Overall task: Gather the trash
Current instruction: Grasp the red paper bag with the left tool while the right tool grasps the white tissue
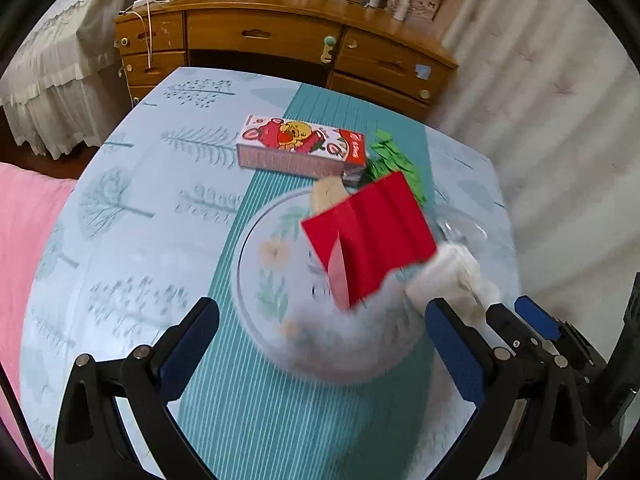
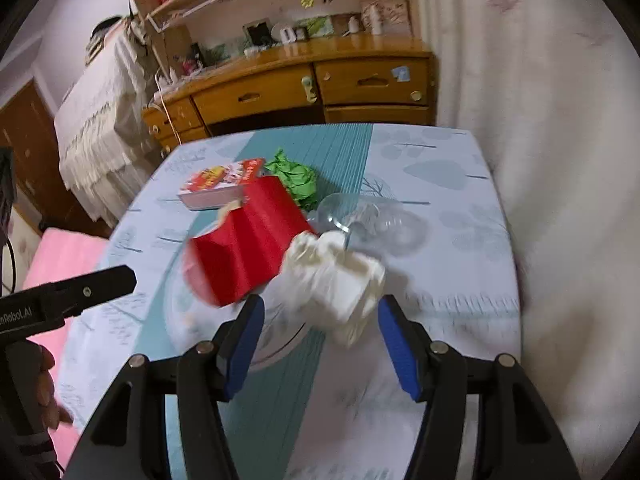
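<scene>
Folded red paper over plate

Quick count of what I'm seeing on the table: one flowered plate, one folded red paper, one crumpled white tissue, one green paper wad, one strawberry carton, one clear plastic bottle. There's also one pale bit behind the red paper, can't tell what.
</scene>
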A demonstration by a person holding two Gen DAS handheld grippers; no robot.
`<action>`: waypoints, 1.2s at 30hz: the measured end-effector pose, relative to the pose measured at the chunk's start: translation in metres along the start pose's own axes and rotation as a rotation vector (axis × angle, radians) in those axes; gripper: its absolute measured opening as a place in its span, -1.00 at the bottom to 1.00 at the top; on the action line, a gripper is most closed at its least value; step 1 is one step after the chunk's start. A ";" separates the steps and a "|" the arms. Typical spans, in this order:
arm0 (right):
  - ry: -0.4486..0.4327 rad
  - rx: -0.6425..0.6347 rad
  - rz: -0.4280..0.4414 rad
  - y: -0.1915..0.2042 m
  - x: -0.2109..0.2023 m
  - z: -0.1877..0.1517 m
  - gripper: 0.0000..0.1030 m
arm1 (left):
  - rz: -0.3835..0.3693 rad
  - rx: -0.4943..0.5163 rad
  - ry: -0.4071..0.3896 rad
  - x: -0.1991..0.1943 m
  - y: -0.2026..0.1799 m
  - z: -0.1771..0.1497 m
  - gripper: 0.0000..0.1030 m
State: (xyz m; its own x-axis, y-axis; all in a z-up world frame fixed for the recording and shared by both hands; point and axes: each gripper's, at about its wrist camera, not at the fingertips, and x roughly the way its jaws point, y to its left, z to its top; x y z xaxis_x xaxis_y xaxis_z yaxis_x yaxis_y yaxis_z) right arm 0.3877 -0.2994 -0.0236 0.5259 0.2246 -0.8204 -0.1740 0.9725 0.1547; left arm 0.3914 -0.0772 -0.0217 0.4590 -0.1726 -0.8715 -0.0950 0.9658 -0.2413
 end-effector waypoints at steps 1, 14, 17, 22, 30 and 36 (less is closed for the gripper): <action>0.005 -0.009 0.004 -0.001 0.007 0.003 0.15 | 0.007 -0.002 0.002 0.008 -0.001 0.004 0.98; 0.076 -0.023 0.122 -0.015 0.066 0.009 0.22 | 0.044 -0.100 0.112 0.094 0.001 0.028 0.98; 0.081 -0.005 0.148 -0.018 0.069 0.008 0.22 | 0.047 -0.121 0.129 0.106 -0.001 0.031 0.98; 0.078 -0.010 0.156 -0.019 0.071 0.006 0.18 | 0.034 -0.125 0.151 0.119 -0.009 0.032 0.83; 0.077 0.014 0.174 -0.021 0.068 0.005 -0.03 | 0.003 -0.058 0.117 0.119 -0.031 0.033 -0.31; 0.060 0.020 0.171 -0.016 0.060 0.003 -0.31 | -0.017 -0.031 0.041 0.100 -0.040 0.031 -0.49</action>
State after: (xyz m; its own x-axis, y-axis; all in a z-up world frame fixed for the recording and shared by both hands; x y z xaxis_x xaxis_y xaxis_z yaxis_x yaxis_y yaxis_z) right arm 0.4248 -0.3009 -0.0737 0.4393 0.3832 -0.8125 -0.2394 0.9217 0.3053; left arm 0.4681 -0.1274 -0.0860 0.4244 -0.1970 -0.8838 -0.1150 0.9564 -0.2684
